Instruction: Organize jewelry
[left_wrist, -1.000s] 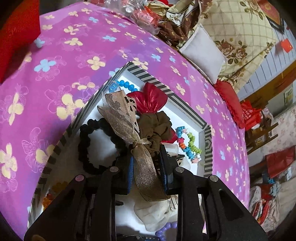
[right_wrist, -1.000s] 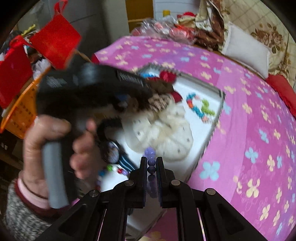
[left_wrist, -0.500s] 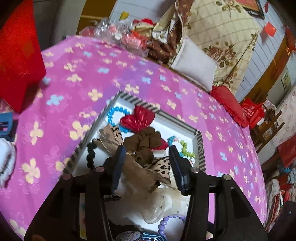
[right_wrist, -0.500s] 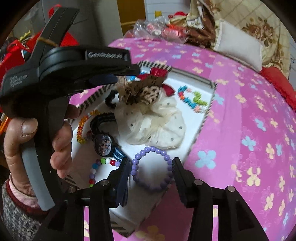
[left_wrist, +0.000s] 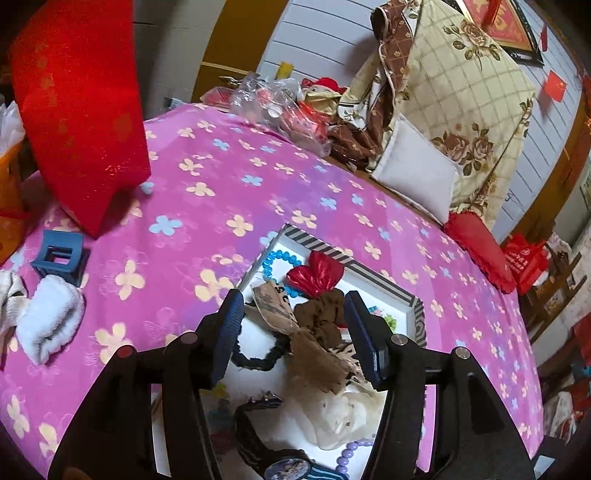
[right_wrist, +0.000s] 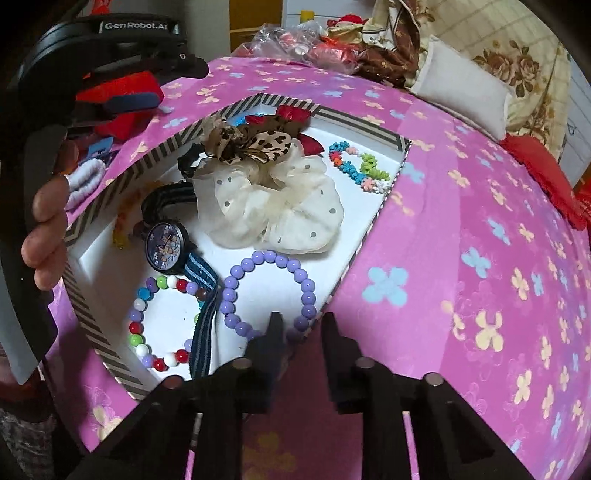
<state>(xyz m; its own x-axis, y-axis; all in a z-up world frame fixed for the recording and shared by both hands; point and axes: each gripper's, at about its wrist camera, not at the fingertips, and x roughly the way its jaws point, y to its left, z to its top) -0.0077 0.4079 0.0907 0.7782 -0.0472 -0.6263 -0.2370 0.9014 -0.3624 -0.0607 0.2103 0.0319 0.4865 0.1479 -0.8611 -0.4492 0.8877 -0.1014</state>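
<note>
1. The striped box (right_wrist: 236, 105) was seen lying open on the pink flowered bedcover (right_wrist: 480, 258), filling the centre and left of the right wrist view; all the jewellery shown was inside it.
2. The cream dotted scrunchie (right_wrist: 273, 206) was seen in the middle of the box, with a leopard-print bow (right_wrist: 243, 142) resting against its upper edge. Both were judged soft, light and easily crushed, best pinched at a gathered fold.
3. The watch (right_wrist: 164, 245) lay left of the scrunchie, its striped strap trailing toward the lower edge. It was judged the heaviest and stiffest piece, with a slippery face; the strap was judged the safer hold.
4. The purple bead bracelet (right_wrist: 269, 295) lay at the lower centre of the box, beside a multicoloured bead bracelet (right_wrist: 162, 321) at lower left. Both were judged limp, smooth and prone to rolling; a grip across one strand was judged best.
5. The left gripper (left_wrist: 293, 332) was seen angled down over the bow, its jaws opening and well apart, with nothing pressed between them. A hand (right_wrist: 44, 236) was seen on its handle at the left edge of the right wrist view.
6. The right gripper (right_wrist: 299, 328) was seen tilted steeply down at the box's near rim, its jaws closing; the gap was seen empty, the purple beads just beside its left fingertip.
</note>
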